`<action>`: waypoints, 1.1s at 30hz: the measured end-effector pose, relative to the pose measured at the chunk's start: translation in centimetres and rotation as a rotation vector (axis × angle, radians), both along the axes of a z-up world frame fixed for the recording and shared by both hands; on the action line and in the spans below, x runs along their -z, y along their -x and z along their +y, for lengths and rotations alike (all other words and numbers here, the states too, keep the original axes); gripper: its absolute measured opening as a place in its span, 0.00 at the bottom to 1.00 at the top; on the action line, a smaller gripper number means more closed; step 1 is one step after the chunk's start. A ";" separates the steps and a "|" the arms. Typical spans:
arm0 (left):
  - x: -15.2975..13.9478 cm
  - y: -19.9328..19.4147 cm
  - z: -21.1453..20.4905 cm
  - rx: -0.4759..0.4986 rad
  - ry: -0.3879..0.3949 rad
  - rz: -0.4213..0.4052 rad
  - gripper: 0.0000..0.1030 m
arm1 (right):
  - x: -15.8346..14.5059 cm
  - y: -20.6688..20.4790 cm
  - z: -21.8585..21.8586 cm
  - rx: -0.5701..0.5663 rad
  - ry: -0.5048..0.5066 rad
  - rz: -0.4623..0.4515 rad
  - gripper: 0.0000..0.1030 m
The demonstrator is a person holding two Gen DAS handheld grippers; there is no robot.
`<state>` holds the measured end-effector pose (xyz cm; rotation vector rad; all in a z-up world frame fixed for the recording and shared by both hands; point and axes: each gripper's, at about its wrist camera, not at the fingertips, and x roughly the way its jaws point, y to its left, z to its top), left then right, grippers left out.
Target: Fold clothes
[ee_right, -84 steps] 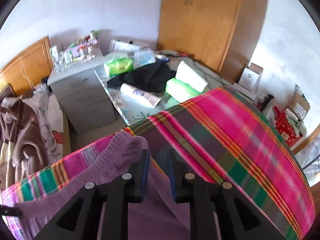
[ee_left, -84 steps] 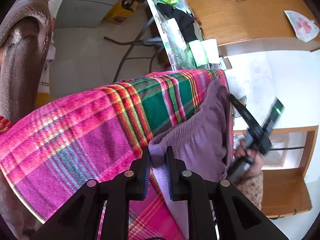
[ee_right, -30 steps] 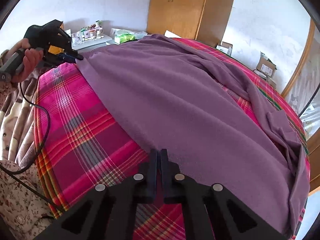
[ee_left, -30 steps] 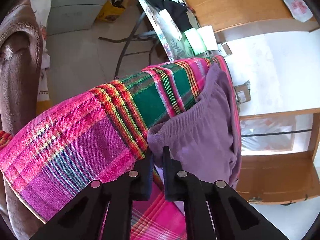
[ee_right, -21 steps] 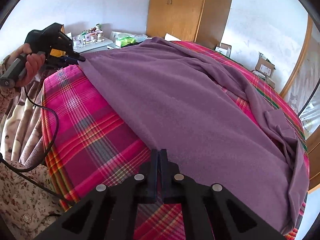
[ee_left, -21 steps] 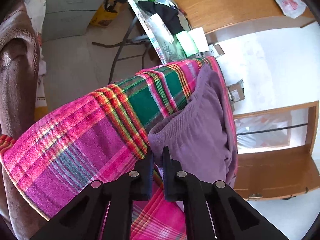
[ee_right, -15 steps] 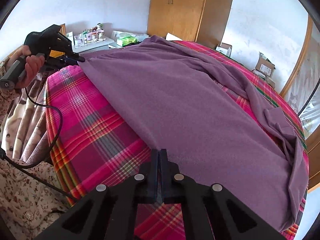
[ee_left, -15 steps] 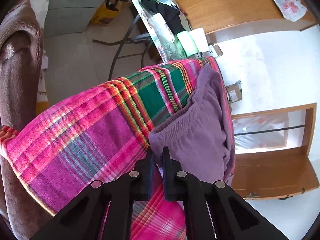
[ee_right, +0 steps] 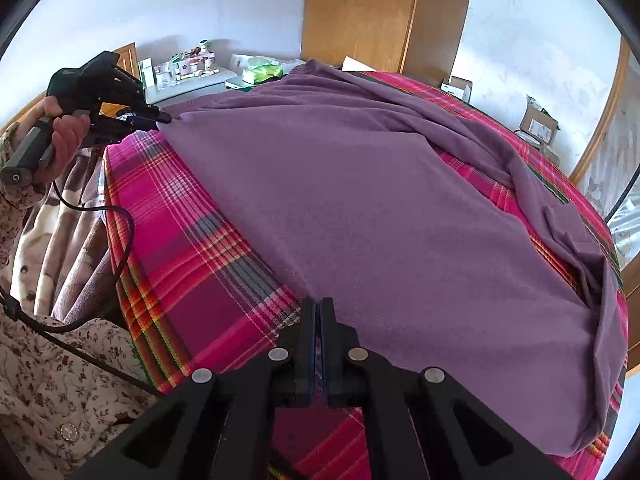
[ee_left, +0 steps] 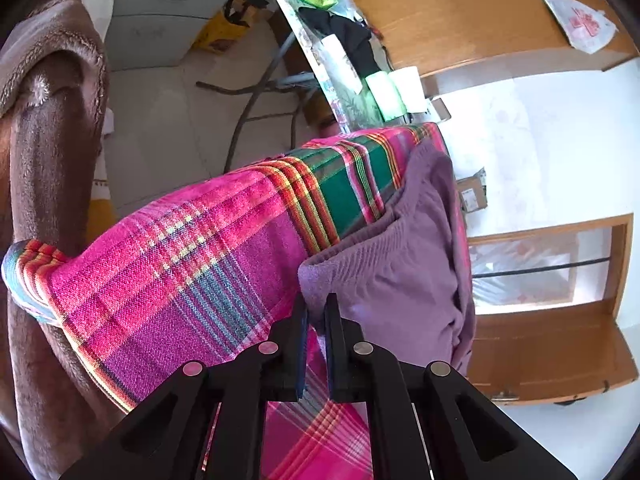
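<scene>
A purple garment (ee_right: 360,208) lies spread flat on a bed covered by a pink plaid blanket (ee_right: 172,220). My left gripper (ee_left: 316,304) is shut on the garment's ribbed hem corner (ee_left: 320,276); it shows in the right wrist view (ee_right: 160,120) at the far left corner. My right gripper (ee_right: 320,304) is shut on the garment's near edge. A sleeve (ee_right: 568,240) lies crumpled at the right.
A cluttered folding table (ee_left: 340,64) stands past the bed's end, next to a wooden wardrobe (ee_right: 368,12). A grey dresser (ee_right: 188,80) with small bottles stands at the back left. Cardboard boxes (ee_right: 536,124) sit by the right wall. A brown fleece blanket (ee_left: 44,160) hangs at the left.
The right gripper left the hem 2.8 s ago and now holds the garment's near edge. In the last second both grippers hold still with the garment stretched between them.
</scene>
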<state>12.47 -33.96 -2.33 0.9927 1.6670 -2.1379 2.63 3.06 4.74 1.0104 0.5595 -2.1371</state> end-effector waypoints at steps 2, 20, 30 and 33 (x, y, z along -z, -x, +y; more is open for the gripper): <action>0.1 -0.1 -0.1 -0.001 -0.007 0.002 0.08 | 0.2 0.2 0.3 0.011 0.011 -0.018 0.05; -4.9 -1.3 4.6 0.077 0.295 -0.039 0.26 | -1.5 0.4 5.8 0.180 0.197 -0.067 0.16; -7.4 2.6 12.8 0.365 0.453 0.047 0.26 | -2.0 1.3 11.9 0.397 0.245 -0.016 0.18; -7.5 4.5 16.1 0.496 0.470 0.077 0.26 | -2.0 1.1 14.3 0.465 0.258 -0.005 0.18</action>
